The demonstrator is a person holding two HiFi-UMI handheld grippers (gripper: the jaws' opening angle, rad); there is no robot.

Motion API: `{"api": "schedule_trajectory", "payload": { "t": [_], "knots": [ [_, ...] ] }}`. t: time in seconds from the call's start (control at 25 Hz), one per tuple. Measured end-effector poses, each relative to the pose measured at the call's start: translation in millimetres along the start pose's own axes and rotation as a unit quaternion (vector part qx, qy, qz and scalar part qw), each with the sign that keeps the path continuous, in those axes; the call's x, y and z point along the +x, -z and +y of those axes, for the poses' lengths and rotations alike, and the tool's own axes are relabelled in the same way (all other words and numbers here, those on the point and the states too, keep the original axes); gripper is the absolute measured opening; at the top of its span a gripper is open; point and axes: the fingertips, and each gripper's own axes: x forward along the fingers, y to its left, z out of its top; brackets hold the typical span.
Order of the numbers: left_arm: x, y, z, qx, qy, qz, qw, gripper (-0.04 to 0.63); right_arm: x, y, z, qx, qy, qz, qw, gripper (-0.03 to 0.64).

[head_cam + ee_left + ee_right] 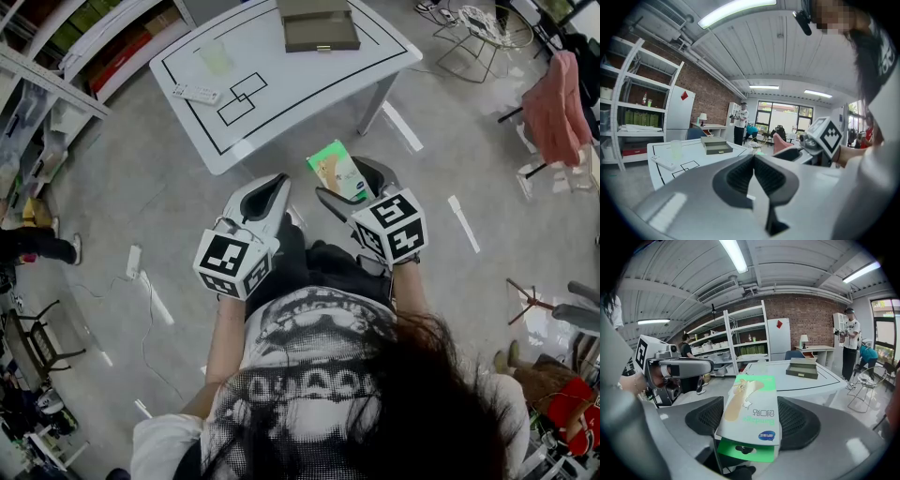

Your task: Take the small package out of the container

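Centre of the head view: 2 grippers side by side over the grey floor (122, 187), just below the bench (309, 89) edge in frame.

Left gripper (277, 180): jaws pressed together, nothing between them. The left gripper view confirms this.

Right gripper (356, 187): jaws clamped on 1 small package (335, 169). It is flat, green and white, with a bandage picture on its face. It sticks out past the jaw tips toward the bench, tilted. It does not touch the bench and is well apart from the container.

Upper part of frame, on the bench:
- 1 container (319, 26), an olive-grey box with a small metal latch, top centre, cut by the frame edge
- 1 translucent cup (215, 58)
- 1 white remote (196, 93), just lower left of the cup
- black outlined rectangles marked on the top

Cup and remote sit well apart from the container.

Around: white shelves (84, 47) upper left, wire chair (473, 37) upper right, pink garment (555, 108) at the right edge. Right gripper view adds 2 people in the background: 1 standing person (848, 345) at right, 1 person at the shelves (686, 347) at left.

Obstruction: in the right gripper view the package covers the gap between the jaws and part of the bench behind it. The left gripper sits at frame left there, beside the package and not touching it.
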Motion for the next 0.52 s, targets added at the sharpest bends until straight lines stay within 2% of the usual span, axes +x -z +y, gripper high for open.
{"api": "schedule_trajectory", "payload": {
  "t": [0.52],
  "knots": [
    [-0.8, 2.5, 1.8, -0.002, -0.011, -0.007, 0.9999, 0.0, -0.6, -2.4, -10.2, -0.012, 0.004, -0.003, 1.0, 0.368]
  ]
}}
